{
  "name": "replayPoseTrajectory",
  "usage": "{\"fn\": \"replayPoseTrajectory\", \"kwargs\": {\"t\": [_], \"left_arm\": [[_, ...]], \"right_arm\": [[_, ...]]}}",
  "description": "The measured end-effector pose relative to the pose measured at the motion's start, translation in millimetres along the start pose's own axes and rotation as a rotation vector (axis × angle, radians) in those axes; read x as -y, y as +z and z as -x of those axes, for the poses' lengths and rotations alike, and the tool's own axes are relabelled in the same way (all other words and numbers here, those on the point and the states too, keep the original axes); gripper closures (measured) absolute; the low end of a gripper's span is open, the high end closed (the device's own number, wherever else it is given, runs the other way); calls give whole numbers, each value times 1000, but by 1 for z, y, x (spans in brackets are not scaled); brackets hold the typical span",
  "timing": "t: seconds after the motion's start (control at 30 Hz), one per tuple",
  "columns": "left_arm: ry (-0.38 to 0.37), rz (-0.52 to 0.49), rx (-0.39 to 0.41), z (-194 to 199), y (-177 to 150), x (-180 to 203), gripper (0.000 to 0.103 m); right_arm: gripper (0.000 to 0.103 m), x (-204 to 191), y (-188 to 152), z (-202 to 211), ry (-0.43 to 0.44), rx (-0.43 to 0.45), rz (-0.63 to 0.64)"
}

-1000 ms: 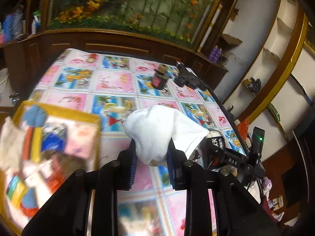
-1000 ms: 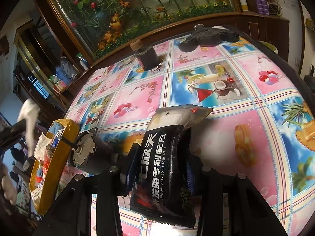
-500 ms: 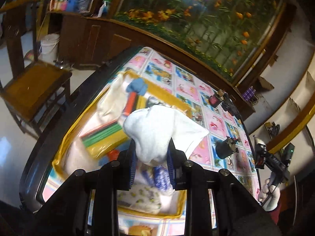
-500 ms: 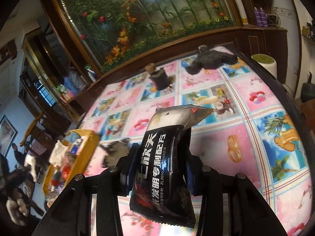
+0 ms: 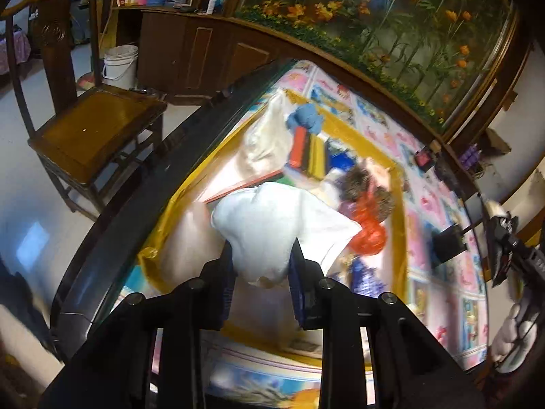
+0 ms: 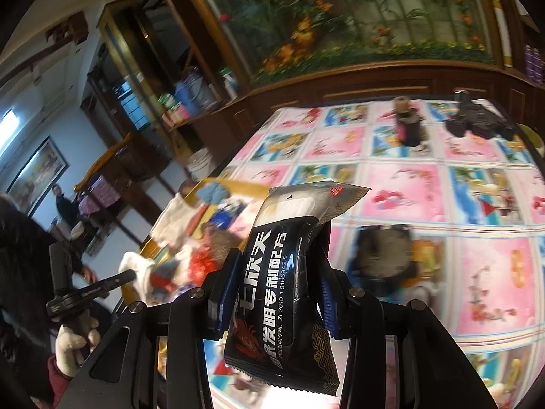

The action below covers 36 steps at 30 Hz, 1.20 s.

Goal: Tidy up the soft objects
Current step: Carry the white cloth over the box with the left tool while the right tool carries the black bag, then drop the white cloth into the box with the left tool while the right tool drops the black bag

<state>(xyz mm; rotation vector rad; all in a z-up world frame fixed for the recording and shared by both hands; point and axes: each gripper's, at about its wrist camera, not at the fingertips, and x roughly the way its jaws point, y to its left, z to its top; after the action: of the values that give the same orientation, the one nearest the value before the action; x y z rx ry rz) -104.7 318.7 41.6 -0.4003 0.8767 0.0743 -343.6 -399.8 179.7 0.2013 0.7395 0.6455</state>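
My left gripper (image 5: 260, 266) is shut on a white soft cloth bundle (image 5: 276, 228) and holds it above the yellow tray (image 5: 398, 238), which is full of soft items: a blue plush (image 5: 304, 121), a white bag (image 5: 264, 139), a red piece (image 5: 369, 235). My right gripper (image 6: 276, 279) is shut on a black snack packet (image 6: 282, 293) with white Chinese print, held above the table. The tray (image 6: 235, 184) lies ahead and left of it in the right wrist view, where the left gripper (image 6: 92, 289) also shows.
The table has a colourful picture cloth (image 6: 425, 184). On it stand a dark jar (image 6: 408, 126), a black bundle (image 6: 477, 122) at the far end and a blurred black box (image 6: 381, 252). A wooden chair (image 5: 92, 126) and a white bucket (image 5: 119, 64) stand beside the table's dark edge (image 5: 163, 184).
My left gripper has swung left with the white bundle, from over the table to over the yellow tray. My right gripper has turned left with the packet, bringing the tray into view.
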Motion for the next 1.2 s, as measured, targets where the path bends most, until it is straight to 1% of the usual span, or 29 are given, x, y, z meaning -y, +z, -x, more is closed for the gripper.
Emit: {"fn": "replayPoseTrajectory", "kwargs": {"t": [0.1,0.17,0.23,0.27,0.33,0.37,0.43,0.5,0.67,0.77,0.83,0.93,1.07,1.1,1.13,1.17,1.2], "left_arm": [[26,-14,-43,-14,-8,-5,77],[44,-47,-27,-13,-11,-2,76],[53,-57,-22,-10,-11,0,71],[47,-56,-16,-8,-12,0,68],[34,-51,-1,-3,-13,0,61],[28,-49,13,1,-14,0,59],[25,-50,46,10,-15,-1,50],[26,-51,74,18,-16,-1,46],[23,-41,118,31,-17,-4,45],[33,-36,126,32,-18,-8,44],[44,-36,126,32,-20,-9,44],[65,-45,134,33,-20,-8,44],[112,-74,159,35,-21,-1,44],[124,-79,164,36,-22,2,44],[137,-84,170,36,-22,4,42],[154,-91,175,37,-22,7,40],[169,-97,181,37,-22,9,35]], "right_arm": [[63,-21,7,-24,19,-38,34],[63,-37,11,-41,26,-59,61],[62,-49,16,-58,33,-81,79],[62,-56,18,-67,38,-92,87],[62,-70,24,-87,50,-119,104],[62,-78,26,-96,58,-134,115],[62,-94,31,-117,64,-158,134],[62,-110,37,-140,67,-186,158],[62,-144,50,-201,68,-256,190],[62,-158,57,-237,50,-287,207],[62,-165,58,-260,53,-310,197],[62,-163,61,-285,45,-334,177],[61,-159,60,-299,39,-356,162],[58,-158,60,-301,42,-365,158],[53,-158,61,-301,45,-362,154],[50,-158,61,-299,41,-357,155],[44,-159,63,-294,42,-347,158]]}}
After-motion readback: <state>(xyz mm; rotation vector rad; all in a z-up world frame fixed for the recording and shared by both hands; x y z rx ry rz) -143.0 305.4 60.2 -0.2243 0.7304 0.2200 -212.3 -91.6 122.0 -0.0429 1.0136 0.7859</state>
